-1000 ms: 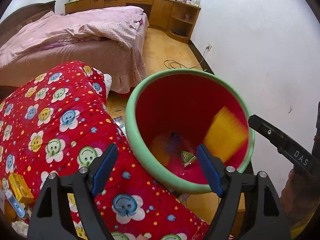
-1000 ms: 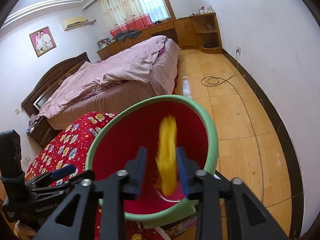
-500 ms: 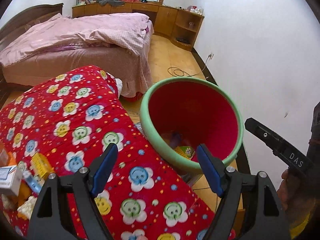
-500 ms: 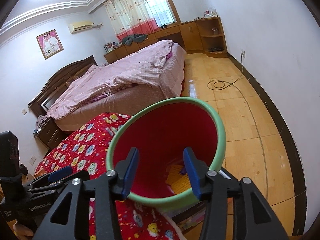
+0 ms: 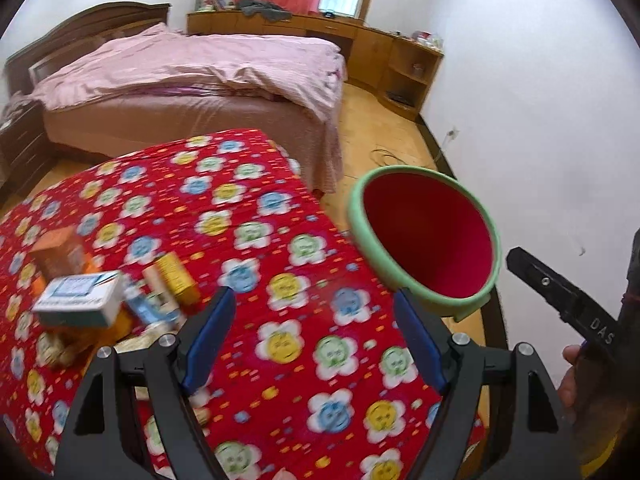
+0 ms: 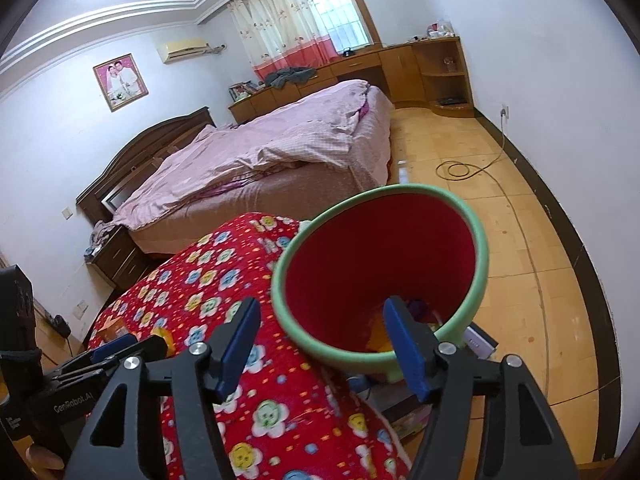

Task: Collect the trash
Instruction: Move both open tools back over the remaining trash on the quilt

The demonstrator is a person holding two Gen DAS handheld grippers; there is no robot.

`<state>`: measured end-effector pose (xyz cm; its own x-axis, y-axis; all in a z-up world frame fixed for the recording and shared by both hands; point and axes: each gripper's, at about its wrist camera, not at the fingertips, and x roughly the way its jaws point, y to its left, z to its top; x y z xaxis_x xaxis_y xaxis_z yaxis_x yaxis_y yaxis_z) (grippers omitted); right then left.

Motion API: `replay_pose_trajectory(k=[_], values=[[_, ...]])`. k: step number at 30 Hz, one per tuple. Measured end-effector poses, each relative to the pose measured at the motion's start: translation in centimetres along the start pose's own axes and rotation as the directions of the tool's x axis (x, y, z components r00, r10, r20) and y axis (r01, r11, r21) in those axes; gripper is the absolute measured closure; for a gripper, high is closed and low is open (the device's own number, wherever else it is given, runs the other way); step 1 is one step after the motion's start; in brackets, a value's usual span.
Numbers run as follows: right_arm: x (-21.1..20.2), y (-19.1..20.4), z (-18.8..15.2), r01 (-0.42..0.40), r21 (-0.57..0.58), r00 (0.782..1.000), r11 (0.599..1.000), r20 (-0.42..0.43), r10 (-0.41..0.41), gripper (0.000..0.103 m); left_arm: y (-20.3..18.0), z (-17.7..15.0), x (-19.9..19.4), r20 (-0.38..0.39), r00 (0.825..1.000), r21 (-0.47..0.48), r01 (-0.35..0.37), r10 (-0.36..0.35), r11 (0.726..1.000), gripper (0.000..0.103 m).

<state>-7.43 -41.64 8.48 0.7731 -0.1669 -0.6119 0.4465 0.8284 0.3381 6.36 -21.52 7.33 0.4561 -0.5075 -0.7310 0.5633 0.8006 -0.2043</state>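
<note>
A red bin with a green rim [image 5: 424, 240] stands on the floor against the right edge of the flower-print red blanket [image 5: 256, 216]. Trash lies in a blurred pile on the blanket at the left: a white-and-blue box [image 5: 80, 300], an orange box [image 5: 60, 252] and a small yellow box [image 5: 178, 276]. My left gripper [image 5: 315, 296] hangs open over the blanket, between the pile and the bin, holding nothing. My right gripper [image 6: 321, 303] is above the near rim of the bin [image 6: 380, 272]; its jaws are opening and nothing is between them. Yellow trash [image 6: 378, 340] lies at the bin's bottom.
A bed with a pink cover [image 5: 192, 80] stands behind the blanket. Wooden cabinets [image 5: 360, 44] line the far wall. A cable [image 6: 456, 170] lies coiled on the wood floor near the white wall [image 5: 540, 120]. A dark nightstand [image 6: 116, 256] stands at the left.
The yellow wrapper left my right gripper and dropped into the bin, and those jaws spread wider. Both grippers drew back and up from the bin. The left view swung left onto the trash pile.
</note>
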Motion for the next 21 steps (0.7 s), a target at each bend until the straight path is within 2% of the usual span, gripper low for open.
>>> replay_pose_trajectory(k=[11, 21], values=[[0.0, 4.6, -1.5, -0.071, -0.051, 0.997, 0.996, -0.029, 0.070, 0.030, 5.3, -1.6, -3.6, 0.035, 0.996, -0.099, -0.077, 0.080, 0.992, 0.023], [1.5, 7.3, -2.6, -0.088, -0.075, 0.994, 0.993, -0.072, 0.082, 0.026, 9.7, -2.9, -5.0, 0.043, 0.988, -0.190, -0.139, 0.150, 0.972, 0.023]])
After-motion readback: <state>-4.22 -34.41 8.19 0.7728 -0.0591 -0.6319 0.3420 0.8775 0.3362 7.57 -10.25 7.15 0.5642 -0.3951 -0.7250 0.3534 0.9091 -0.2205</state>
